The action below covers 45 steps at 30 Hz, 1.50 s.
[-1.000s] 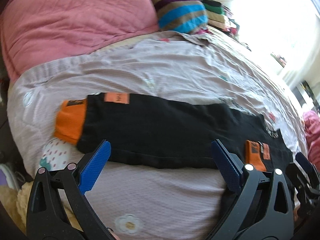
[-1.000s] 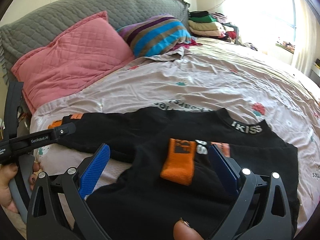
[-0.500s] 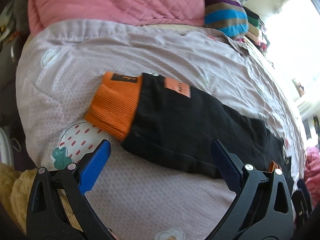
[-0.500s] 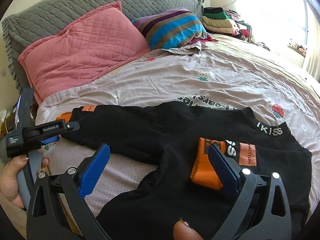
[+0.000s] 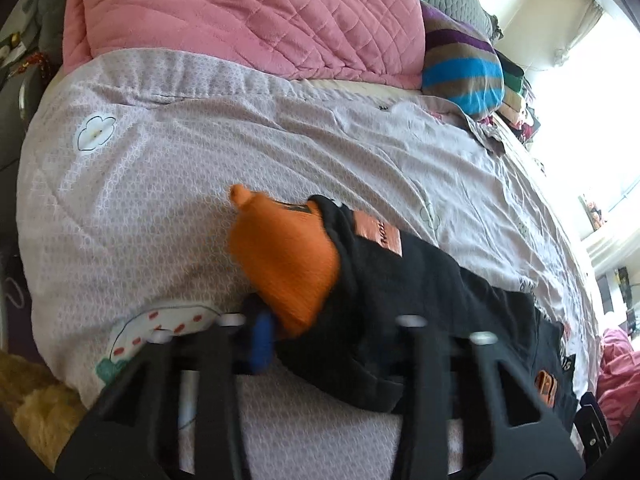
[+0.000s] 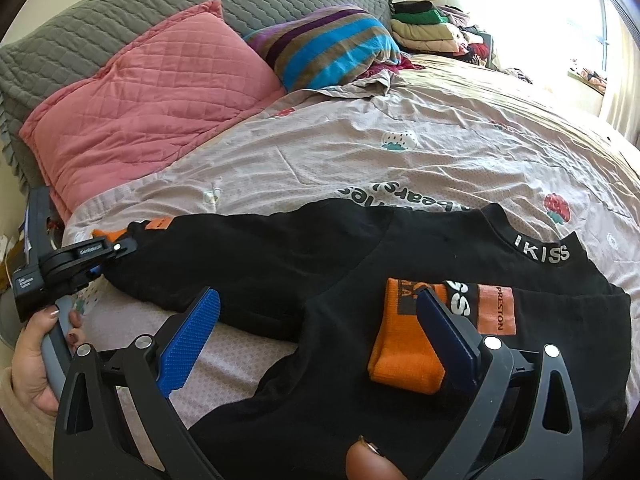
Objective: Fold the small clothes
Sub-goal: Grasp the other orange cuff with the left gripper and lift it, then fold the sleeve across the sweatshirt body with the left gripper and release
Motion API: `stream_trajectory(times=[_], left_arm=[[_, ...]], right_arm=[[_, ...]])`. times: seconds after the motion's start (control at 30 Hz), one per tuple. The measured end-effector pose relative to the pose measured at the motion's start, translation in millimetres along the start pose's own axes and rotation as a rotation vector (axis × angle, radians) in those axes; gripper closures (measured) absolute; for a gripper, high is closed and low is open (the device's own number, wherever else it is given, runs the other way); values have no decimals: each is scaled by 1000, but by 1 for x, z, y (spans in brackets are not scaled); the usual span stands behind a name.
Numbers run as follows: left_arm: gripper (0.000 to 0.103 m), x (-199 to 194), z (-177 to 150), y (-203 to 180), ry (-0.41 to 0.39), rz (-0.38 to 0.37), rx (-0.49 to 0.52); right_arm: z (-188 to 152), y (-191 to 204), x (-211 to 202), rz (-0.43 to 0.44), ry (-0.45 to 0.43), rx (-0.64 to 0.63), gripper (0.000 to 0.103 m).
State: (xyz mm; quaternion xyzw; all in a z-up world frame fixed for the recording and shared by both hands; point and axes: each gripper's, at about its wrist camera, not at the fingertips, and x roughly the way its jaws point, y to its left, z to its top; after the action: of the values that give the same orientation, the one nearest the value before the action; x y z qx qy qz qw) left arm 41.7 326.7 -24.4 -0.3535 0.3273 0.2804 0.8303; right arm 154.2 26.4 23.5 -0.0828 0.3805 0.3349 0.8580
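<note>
Black sweater point(image 6: 360, 280) with orange cuffs and white "IKISS" collar lettering, flat on the bed point(image 6: 400, 152). One sleeve point(image 6: 240, 256) stretches long toward 9 o'clock in the right wrist view; the other is folded over the chest, cuff point(image 6: 404, 344) at 5 o'clock. Left hand-held gripper point(image 5: 280, 336) has just been closing, pinching the far orange cuff point(image 5: 288, 264), bunched. Right hand-held gripper point(image 6: 316, 340) spread wide above the body, touching nothing. Pink pillow point(image 6: 152, 92) at 10 o'clock.

Window glare right; fisheye warp; foreground motion-blurred.
</note>
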Motion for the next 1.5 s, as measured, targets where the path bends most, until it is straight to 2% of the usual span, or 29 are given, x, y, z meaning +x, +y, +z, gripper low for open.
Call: stream_trajectory(times=[0.13,0.33,0.5,0.7,0.8,0.97,1.17,1.3,1.4,1.5], left_arm=[[88,-5,3,-2,-11,-50,0],[89,-21,8,-31,-29,-120,84],[89,-28,14,-55,-31,-182,155],[89,-16,16,-79,9,-238,221],[90,-13,16,-94,51,-257,249],[92,-22,7,-117,76,-299,340],[95,-44,-23,-150,88,-336,436],[96,-59,-48,-179,110,-380,478],[96,-71,-64,-201,96,-384,509],[96,-74,-78,-220,120,-398,515]], right_arm=[[4,-6,8,-7,15,22,5],[7,-14,19,-8,32,70,5],[23,-15,32,-14,44,85,5],[61,-14,54,-45,70,81,5],[69,-21,51,-71,85,100,5],[48,-49,15,-58,46,222,5],[7,-93,-37,-61,15,309,5],[-20,-123,-64,-95,29,320,5],[-36,-145,-85,-113,19,329,5],[-50,-163,-105,-112,-3,341,5]])
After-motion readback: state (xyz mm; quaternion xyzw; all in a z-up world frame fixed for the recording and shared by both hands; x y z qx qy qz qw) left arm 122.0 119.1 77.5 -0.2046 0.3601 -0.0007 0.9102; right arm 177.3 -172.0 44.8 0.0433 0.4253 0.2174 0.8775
